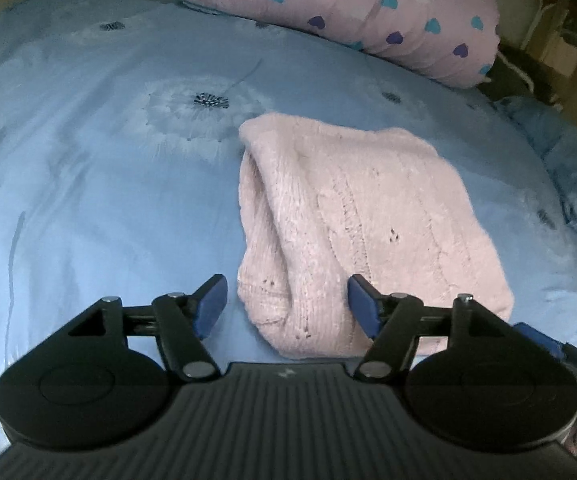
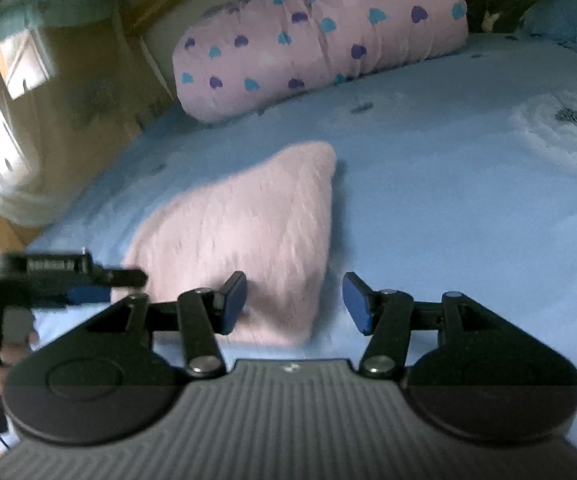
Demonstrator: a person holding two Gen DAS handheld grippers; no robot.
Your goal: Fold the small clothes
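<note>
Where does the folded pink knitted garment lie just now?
The pink knitted garment lies folded on the blue bedsheet, nearer than the heart-print bolster, just beyond both grippers' open fingers.

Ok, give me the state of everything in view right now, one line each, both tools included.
Pink knit garment: folded, lying flat on the bed, not held.
Left tool: open, nothing gripped, garment's near edge in front of it.
Right tool: open, nothing gripped.
Blue bedsheet: spread out, mostly smooth.
Heart-print quilt: rolled up at the far side of the bed.
</note>
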